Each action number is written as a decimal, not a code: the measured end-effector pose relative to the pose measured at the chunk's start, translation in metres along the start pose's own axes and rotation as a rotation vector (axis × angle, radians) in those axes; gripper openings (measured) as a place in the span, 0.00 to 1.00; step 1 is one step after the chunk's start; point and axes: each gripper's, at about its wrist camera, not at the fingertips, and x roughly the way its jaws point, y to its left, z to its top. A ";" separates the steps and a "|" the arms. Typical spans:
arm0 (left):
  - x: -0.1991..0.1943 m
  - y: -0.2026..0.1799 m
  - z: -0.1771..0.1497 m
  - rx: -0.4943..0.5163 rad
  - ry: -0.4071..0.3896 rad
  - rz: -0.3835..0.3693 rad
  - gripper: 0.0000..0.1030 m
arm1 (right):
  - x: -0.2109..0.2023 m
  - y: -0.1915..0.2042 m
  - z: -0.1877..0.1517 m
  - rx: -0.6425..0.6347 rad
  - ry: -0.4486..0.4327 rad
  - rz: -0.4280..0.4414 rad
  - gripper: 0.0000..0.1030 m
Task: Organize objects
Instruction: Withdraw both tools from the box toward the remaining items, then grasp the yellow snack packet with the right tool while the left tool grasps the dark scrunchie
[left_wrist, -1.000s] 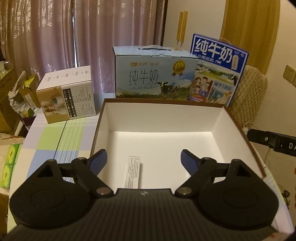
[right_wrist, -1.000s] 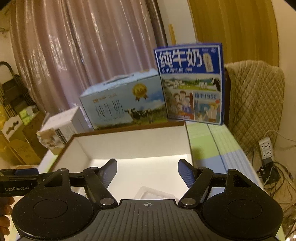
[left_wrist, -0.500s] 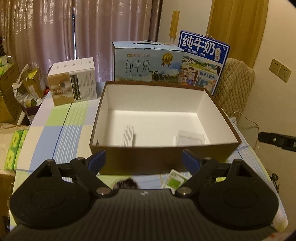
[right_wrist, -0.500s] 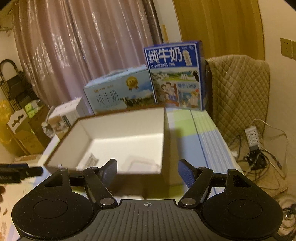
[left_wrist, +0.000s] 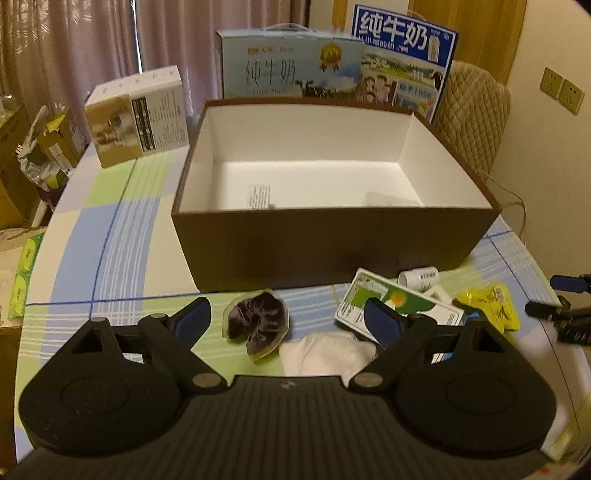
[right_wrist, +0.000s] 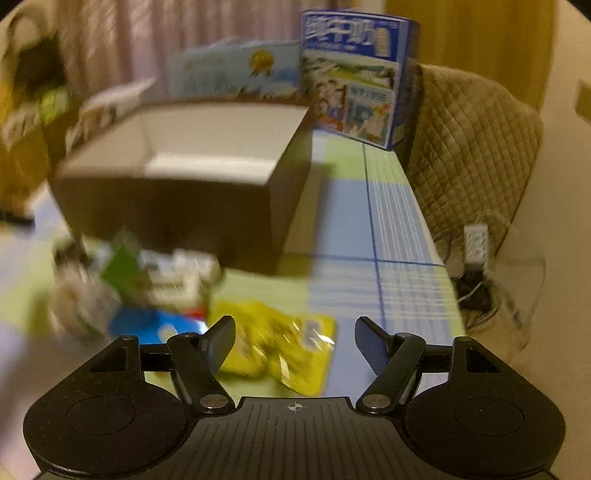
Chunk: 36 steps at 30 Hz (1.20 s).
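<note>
Early going, by my judgement: the box at centre frame holds only a slip and a clear tray. Below it wait the pouch, cloth, carton, roll and yellow packet. Left gripper and right gripper both gape, empty.

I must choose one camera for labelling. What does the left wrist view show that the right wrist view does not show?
Only left: the dark scrunchie, the leaflet inside the brown box, and the left gripper, open. Only right: the power strip and the right gripper, open. Both: the brown box, the yellow packet, the blue milk carton.
</note>
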 end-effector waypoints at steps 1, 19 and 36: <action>0.002 0.001 0.000 -0.005 0.005 -0.005 0.85 | 0.004 0.004 -0.007 -0.058 0.005 -0.014 0.67; 0.023 0.000 -0.005 -0.002 0.065 -0.011 0.85 | 0.057 0.042 -0.037 -0.396 -0.111 -0.023 0.58; 0.033 0.007 -0.006 -0.016 0.094 -0.002 0.85 | 0.054 0.027 -0.008 -0.131 -0.124 0.055 0.25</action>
